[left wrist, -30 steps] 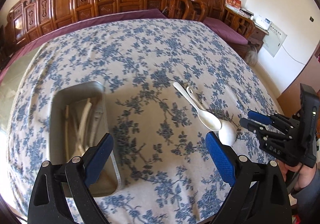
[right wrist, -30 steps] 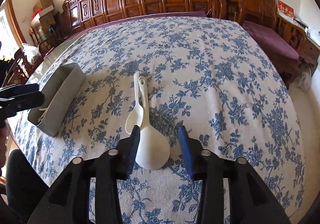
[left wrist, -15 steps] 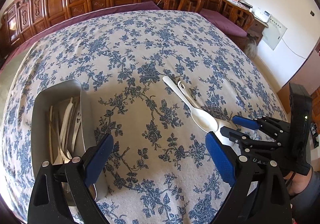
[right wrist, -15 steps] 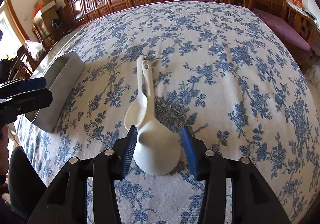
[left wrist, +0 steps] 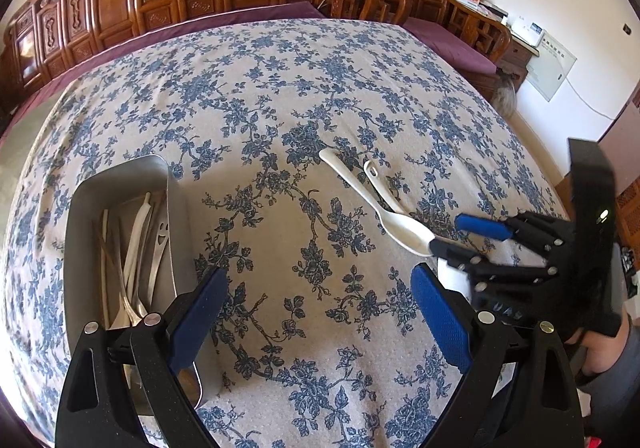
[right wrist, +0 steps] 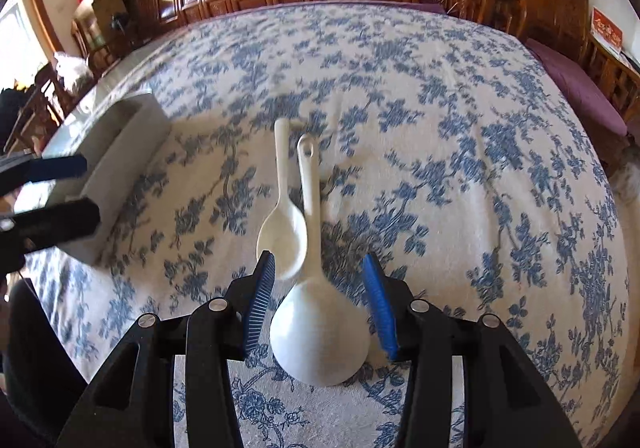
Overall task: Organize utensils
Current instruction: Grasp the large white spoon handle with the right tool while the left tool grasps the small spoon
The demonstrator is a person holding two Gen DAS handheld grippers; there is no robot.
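Left gripper (left wrist: 316,312): jaws wide, nothing between them. The metal tray (left wrist: 120,183) sits just outside its left jaw, already holding cutlery (left wrist: 136,248); bare floral cloth of the desk (left wrist: 280,107) lies between the jaws.

Small white spoon (right wrist: 282,224): bowl touching the tip of the right gripper's left jaw, handle running away ahead.

Right gripper (right wrist: 318,302): jaws partly open, straddling the bowl of the white rice paddle (right wrist: 320,332), pads not yet on it.

Handling guess: paddle looks like light, stiff, smooth plastic, likely slippery. The rounded bowl could squirt out of flat pads. I'd grip the neck or handle across its width. The small spoon overlaps the handle, so it may get dragged along.
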